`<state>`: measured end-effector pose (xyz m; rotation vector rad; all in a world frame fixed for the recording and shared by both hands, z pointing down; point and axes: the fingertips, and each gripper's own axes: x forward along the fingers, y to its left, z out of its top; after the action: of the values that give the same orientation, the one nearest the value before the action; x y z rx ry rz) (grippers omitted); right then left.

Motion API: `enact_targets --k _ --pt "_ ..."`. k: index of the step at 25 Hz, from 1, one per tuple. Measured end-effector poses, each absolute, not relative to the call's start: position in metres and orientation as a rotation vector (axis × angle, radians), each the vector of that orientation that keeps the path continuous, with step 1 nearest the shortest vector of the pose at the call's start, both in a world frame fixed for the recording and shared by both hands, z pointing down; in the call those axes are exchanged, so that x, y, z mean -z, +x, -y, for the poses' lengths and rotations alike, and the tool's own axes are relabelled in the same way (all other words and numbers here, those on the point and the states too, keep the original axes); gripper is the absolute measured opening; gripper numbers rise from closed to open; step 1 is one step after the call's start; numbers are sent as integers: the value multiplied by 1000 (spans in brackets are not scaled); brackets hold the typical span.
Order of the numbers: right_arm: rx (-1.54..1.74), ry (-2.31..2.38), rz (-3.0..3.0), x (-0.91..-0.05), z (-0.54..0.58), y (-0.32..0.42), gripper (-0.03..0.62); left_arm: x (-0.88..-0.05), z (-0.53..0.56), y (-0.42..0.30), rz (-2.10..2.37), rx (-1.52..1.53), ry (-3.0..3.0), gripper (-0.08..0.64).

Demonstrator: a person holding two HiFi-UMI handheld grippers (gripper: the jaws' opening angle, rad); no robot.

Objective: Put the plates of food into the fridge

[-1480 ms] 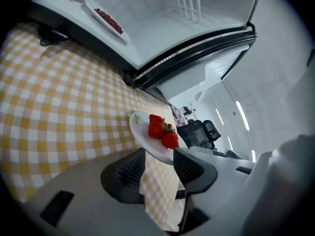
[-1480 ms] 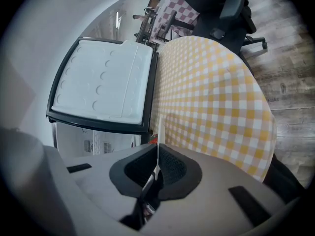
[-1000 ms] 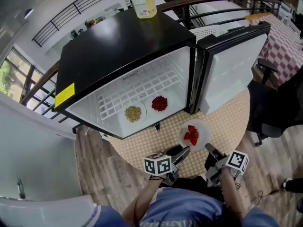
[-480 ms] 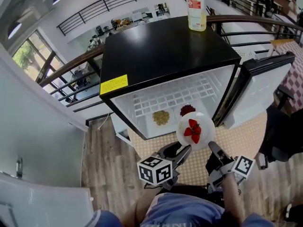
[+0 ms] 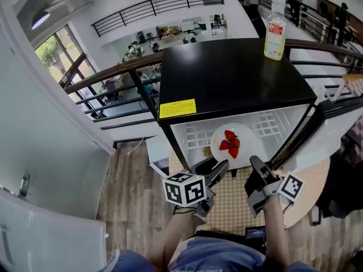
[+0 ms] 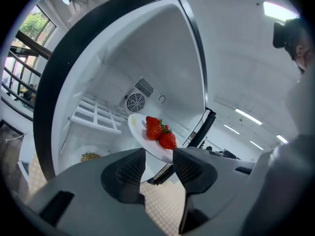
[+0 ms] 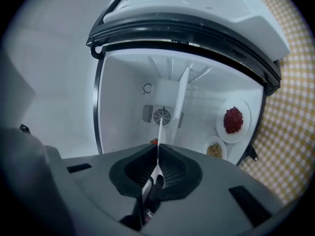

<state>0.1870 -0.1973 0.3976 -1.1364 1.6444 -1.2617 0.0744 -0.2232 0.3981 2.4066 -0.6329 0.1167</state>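
A white plate (image 5: 245, 146) with strawberries (image 5: 229, 144) hangs in front of the open black fridge (image 5: 227, 78). My right gripper (image 5: 254, 165) is shut on the plate's near rim; in the right gripper view the plate (image 7: 159, 140) shows edge-on between the closed jaws of the gripper (image 7: 156, 170). My left gripper (image 5: 220, 171) is open just left of the plate. In the left gripper view, the plate (image 6: 139, 130) and strawberries (image 6: 160, 132) lie beyond the gripper (image 6: 158, 162), whose pads do not touch it.
Inside the fridge stand a plate of dark red berries (image 7: 233, 120) and a plate of yellowish food (image 7: 214, 150), with a white wire shelf (image 6: 96, 117) above. The fridge door (image 5: 334, 143) stands open at the right. A bottle (image 5: 275, 24) stands on top. A checked mat (image 5: 232, 203) lies below.
Both grippers have risen and moved toward the fridge, carrying the strawberry plate from low over the mat up to the fridge opening.
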Motion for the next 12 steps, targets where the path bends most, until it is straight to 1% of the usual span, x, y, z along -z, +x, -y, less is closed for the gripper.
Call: enact_targets --k 5,12 --pt "1244 -1200 -1614 -396 228 188 25 -397 251 74 697 -155 2398 179" --pt "1244 -1251 -1563 -404 242 188 25 -400 262 74 716 -183 2403 181"
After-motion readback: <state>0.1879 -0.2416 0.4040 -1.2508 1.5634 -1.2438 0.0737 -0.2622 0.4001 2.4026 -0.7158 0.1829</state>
